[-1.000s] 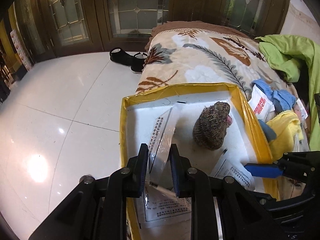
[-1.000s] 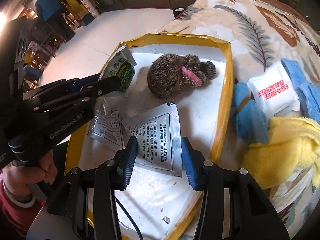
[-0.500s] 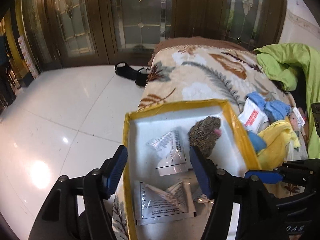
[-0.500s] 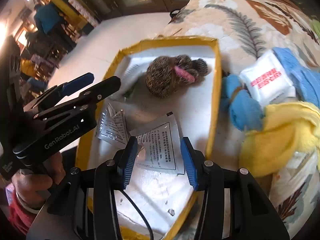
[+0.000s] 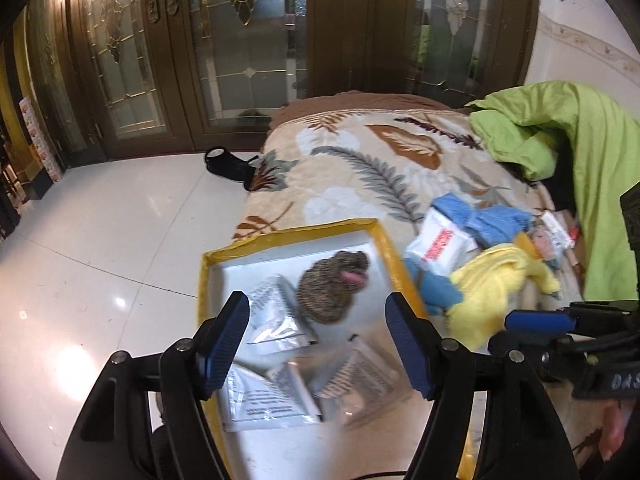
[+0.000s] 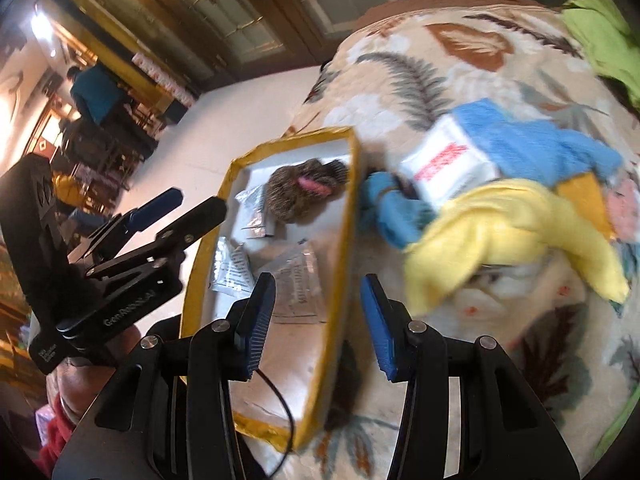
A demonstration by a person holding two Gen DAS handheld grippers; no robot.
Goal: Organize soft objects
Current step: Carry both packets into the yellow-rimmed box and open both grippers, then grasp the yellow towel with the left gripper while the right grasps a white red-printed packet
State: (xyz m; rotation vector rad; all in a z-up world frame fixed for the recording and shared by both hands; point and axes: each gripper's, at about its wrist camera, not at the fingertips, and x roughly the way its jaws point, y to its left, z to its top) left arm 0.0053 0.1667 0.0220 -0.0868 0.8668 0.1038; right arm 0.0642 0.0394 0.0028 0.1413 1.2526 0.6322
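A yellow-rimmed white box [image 5: 292,233] [image 6: 347,216] lies on the bed's near edge. In it lie a brown knitted hat [image 5: 332,286] [image 6: 304,194] and several clear printed plastic packets [image 5: 272,316] [image 6: 296,280]. My left gripper [image 5: 316,344] is open and empty above the box; it also shows in the right wrist view [image 6: 192,208]. My right gripper [image 6: 318,320] is open and empty above the box's right rim. Right of the box lie a white packet with red print [image 5: 438,246] [image 6: 444,164], blue cloths [image 5: 488,216] [image 6: 532,140] and a yellow cloth [image 5: 492,292] [image 6: 508,232].
The bed has a leaf-patterned quilt [image 5: 380,168]. A green garment [image 5: 580,160] lies at its right. Black shoes [image 5: 228,164] stand on the glossy white floor [image 5: 100,260] by dark glass doors [image 5: 248,40].
My left gripper has let go of a plastic packet into the box, opened wide and pulled back and up. My right gripper has swung right, from over the box's inside to its right rim.
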